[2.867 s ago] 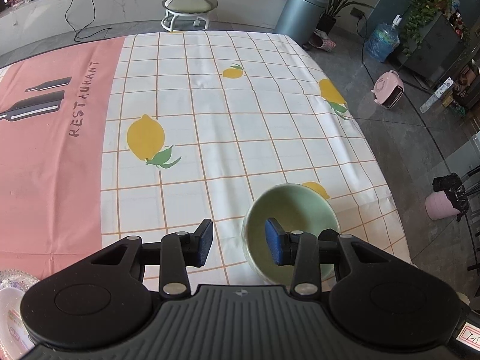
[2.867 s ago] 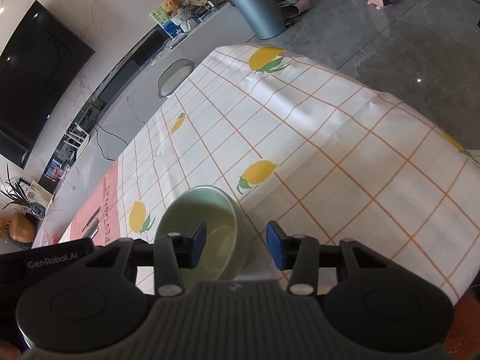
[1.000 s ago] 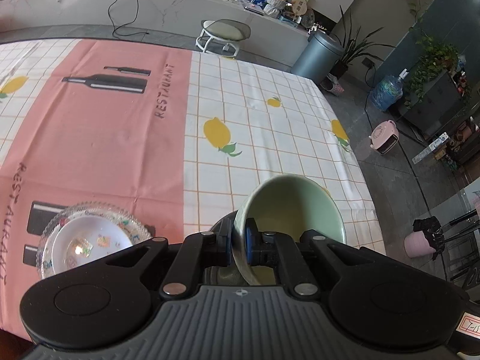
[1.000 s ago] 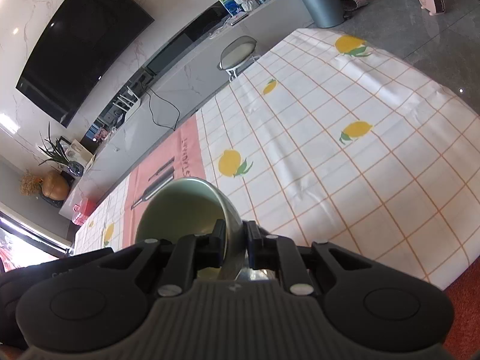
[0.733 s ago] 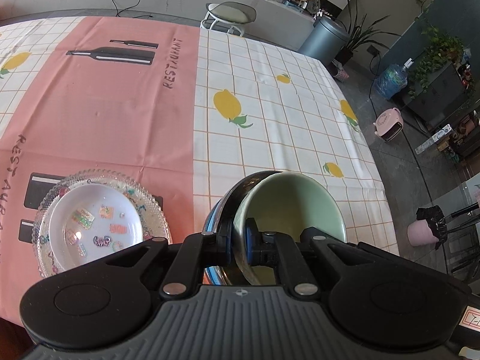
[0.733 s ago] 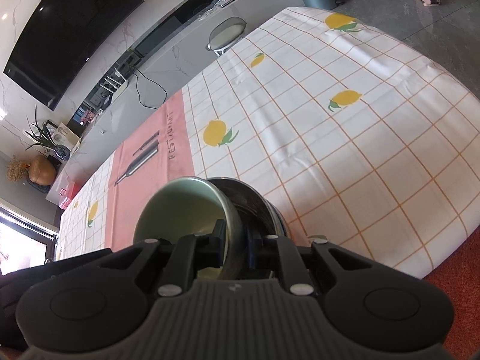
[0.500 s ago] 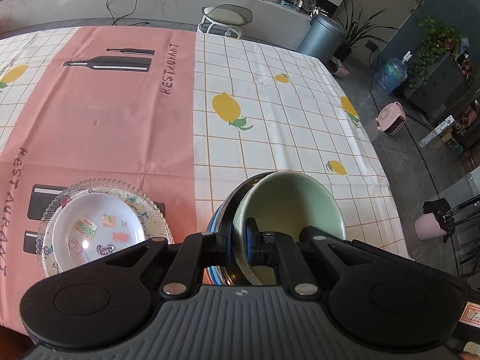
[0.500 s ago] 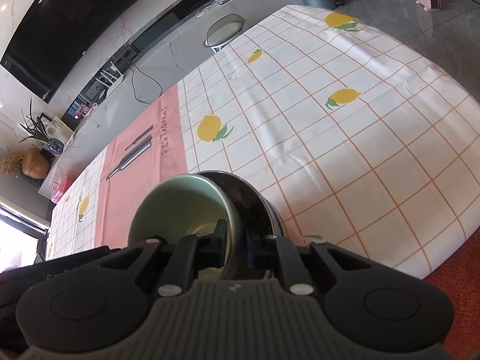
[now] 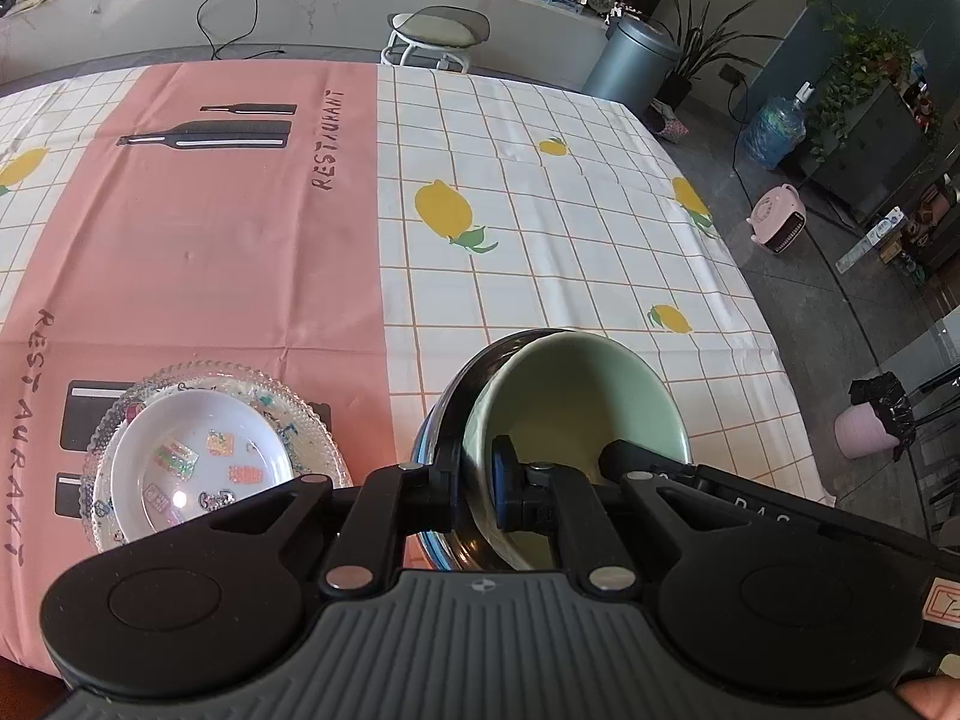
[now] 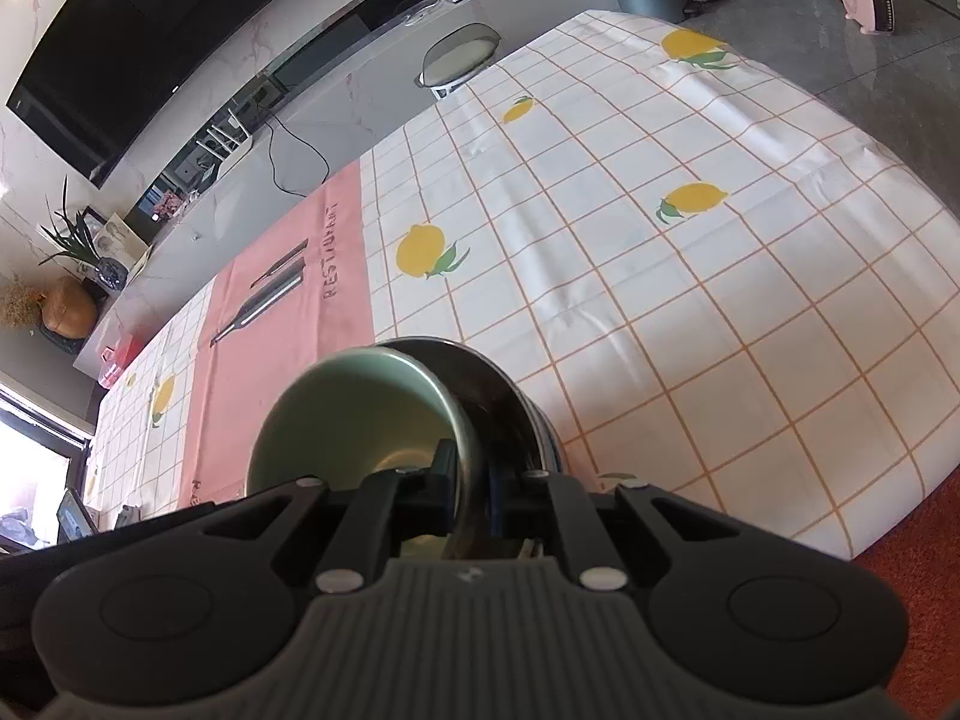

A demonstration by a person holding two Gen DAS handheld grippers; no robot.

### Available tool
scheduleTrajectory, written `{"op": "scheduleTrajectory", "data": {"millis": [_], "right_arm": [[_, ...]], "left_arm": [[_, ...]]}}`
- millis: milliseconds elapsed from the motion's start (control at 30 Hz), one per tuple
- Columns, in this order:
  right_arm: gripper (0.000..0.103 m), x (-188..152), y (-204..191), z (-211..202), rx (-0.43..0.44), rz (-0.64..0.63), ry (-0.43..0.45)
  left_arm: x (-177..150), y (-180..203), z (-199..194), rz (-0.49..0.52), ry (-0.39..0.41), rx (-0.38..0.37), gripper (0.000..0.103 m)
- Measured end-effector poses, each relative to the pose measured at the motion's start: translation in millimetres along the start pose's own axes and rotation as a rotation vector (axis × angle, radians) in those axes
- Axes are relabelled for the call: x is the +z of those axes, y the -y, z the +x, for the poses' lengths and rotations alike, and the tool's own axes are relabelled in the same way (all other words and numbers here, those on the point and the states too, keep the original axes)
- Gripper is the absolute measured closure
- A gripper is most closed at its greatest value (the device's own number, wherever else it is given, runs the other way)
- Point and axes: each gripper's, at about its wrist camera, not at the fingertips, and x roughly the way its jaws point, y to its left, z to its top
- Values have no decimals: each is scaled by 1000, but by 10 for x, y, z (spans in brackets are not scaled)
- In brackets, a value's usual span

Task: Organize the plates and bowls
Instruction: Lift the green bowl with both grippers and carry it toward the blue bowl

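Note:
A pale green bowl (image 9: 588, 396) rests tilted inside a larger steel bowl (image 9: 459, 387) near the table's front edge. My left gripper (image 9: 474, 480) is shut on the green bowl's left rim, one blue pad inside and the other finger outside. In the right wrist view my right gripper (image 10: 471, 486) pinches the right rim of the green bowl (image 10: 360, 414). Its jaws are closing on the wall, and the outer finger sits inside the steel bowl (image 10: 510, 408). Left of the bowls, a white plate (image 9: 198, 456) with coloured stickers lies in a beaded glass plate (image 9: 315, 426).
The tablecloth (image 9: 540, 228) is checked with lemons and has a pink band. Its right edge drops to a grey floor with a pink heater (image 9: 780, 222). A stool (image 9: 438, 30) and a grey bin (image 9: 630, 66) stand beyond the far edge.
Both grippers, open around the green bowl earlier, have shut on its rim and carried it left. The steel bowl has come into view around it, and the bowl has sunk into it.

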Motion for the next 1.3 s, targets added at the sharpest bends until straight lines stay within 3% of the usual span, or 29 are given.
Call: {"op": "scheduleTrajectory", "data": {"millis": [567,967,1100,1300], "right_arm": [[97,44,-33,21,-21,-34,-14],[93,25,-63,-41,-30,-56,-30],[86,13,-81,-94,-51,-68,-3],[86,29,-35,-106,-51,-58,0]], "left_arm": [[0,-67,-115,-21,15,-48,90],[7,-90,-247,-21,68,-60,89],[27,-110,-343,-22,112,-63,85],[14,-132,-300,-35,95,-57,78]]}}
